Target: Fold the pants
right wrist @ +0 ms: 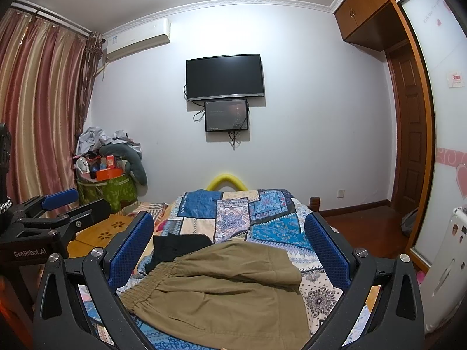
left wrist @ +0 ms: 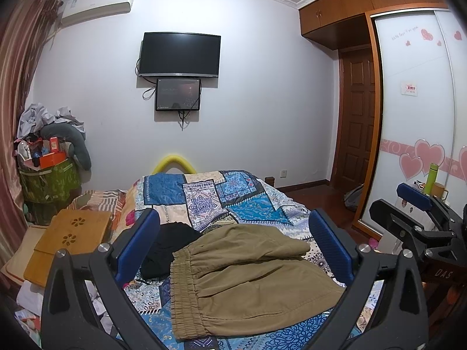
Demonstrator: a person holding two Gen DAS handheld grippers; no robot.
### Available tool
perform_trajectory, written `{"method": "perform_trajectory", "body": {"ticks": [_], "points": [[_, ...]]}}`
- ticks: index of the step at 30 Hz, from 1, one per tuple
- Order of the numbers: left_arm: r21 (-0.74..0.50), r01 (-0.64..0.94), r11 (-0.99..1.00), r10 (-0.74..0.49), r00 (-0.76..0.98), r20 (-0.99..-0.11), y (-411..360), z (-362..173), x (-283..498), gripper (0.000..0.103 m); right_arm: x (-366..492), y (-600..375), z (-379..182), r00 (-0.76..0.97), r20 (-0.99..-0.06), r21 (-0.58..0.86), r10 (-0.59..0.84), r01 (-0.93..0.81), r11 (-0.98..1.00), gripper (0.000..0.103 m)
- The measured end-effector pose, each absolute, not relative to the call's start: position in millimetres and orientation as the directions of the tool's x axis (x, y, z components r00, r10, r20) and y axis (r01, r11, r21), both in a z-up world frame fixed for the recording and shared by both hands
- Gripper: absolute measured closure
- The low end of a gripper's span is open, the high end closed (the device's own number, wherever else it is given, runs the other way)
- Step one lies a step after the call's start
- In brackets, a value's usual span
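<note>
1. Pants: I see khaki pants lying on the patchwork bedspread at the near end of the bed, already doubled over, with one layer lapped across the far side. The elastic waistband faces the bed's left edge.
2. Left gripper: I hold it above the pants with its blue pads spread wide and nothing between them.
3. Right gripper: likewise spread wide and empty, raised over the same garment; in the left view it shows at the right margin.
4. Handling, as I judge it: the cloth looks light, soft and limp, so it should sag and crease wherever it is unsupported. The gathered waistband is the thickest, firmest part and would pinch most securely.
5. Hold points, as I judge them: one gripper at each end of the waistband, or at the two corners of the folded far edge, pinching all layers together.
6. Black garment: it touches the pants by the waistband; I would avoid catching it.
</note>
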State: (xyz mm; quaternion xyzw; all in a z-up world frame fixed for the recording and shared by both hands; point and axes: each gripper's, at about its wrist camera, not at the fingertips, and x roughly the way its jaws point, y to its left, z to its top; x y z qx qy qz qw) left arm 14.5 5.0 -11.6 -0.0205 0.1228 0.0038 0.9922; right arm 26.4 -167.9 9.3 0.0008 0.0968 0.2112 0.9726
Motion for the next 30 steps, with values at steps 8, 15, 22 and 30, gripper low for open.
{"method": "perform_trajectory", "body": {"ticks": [8, 15, 22, 30], "points": [[-0.045, -0.011, 0.999, -0.001, 0.969, -0.246, 5.8, -11.1, 15.9, 0.000, 25.6, -166.6, 7.4, 0.893, -0.190, 0.042, 0.409, -0.409, 0.912, 0.000], [-0.052, -0.015, 0.999, 0.001, 0.969, -0.249, 6.8, -10.8, 17.9, 0.000, 26.8, -167.3, 7.8, 0.890, -0.204, 0.050, 0.409, -0.408, 0.912, 0.000], [-0.050, -0.022, 0.998, 0.009, 0.967, -0.254, 7.5, -12.0, 21.9, 0.000, 27.6, -167.2, 7.9, 0.890, -0.208, 0.050, 0.407, -0.405, 0.913, 0.000], [-0.049, -0.022, 0.999, 0.009, 0.967, -0.253, 6.9, -11.7, 21.6, 0.000, 30.7, -169.8, 8.4, 0.891, -0.214, 0.054, 0.401, -0.400, 0.915, 0.000]]}}
